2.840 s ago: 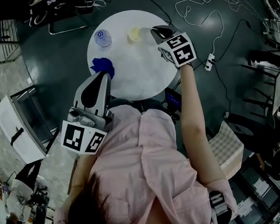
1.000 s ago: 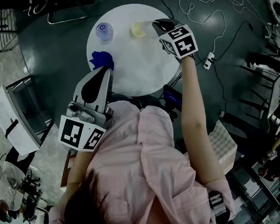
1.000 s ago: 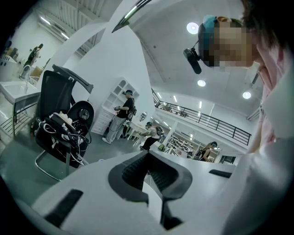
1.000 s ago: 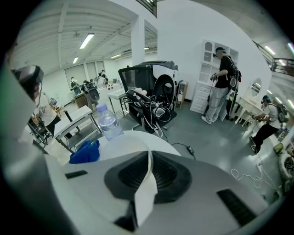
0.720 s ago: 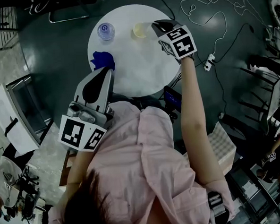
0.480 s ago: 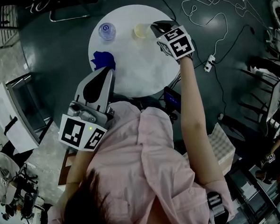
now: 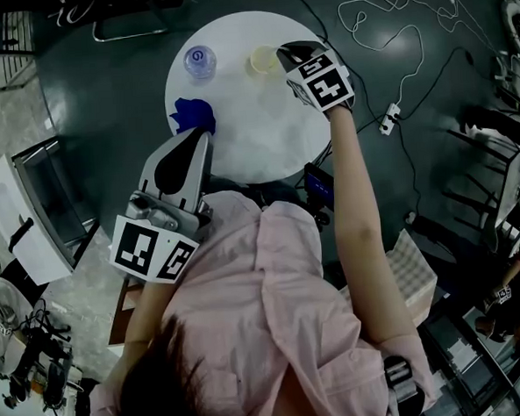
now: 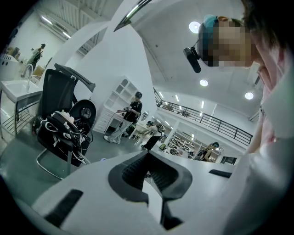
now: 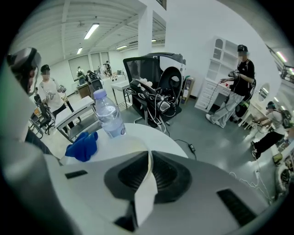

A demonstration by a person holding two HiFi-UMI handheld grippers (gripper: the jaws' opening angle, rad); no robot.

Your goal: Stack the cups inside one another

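Two hand-held grippers showed in the head view, well apart from each other. The right gripper, on an outstretched arm, reached over the far edge of the round white table. Its jaws were clamped on the wall of the pale yellowish translucent cup. In the right gripper view that right gripper had the cup's thin rim and wall running straight between the two dark ribbed pads, one pad inside the cup and one outside. The cup stood upright at the table's far side. I could not tell whether its base touched the tabletop.

Left of the cup, apart from it, stood a clear plastic water bottle with a cap, upright on the table. In the right gripper view this bottle rose beyond the cup's rim. A crumpled blue cloth lay near the table's left edge, nearer the person than the bottle; the right gripper view showed the cloth just beside the bottle's foot.

The left gripper was held close to the person's pink shirt, its tip just over the table's near edge beside the cloth. In its own view the left gripper had its jaws drawn together with nothing between them.
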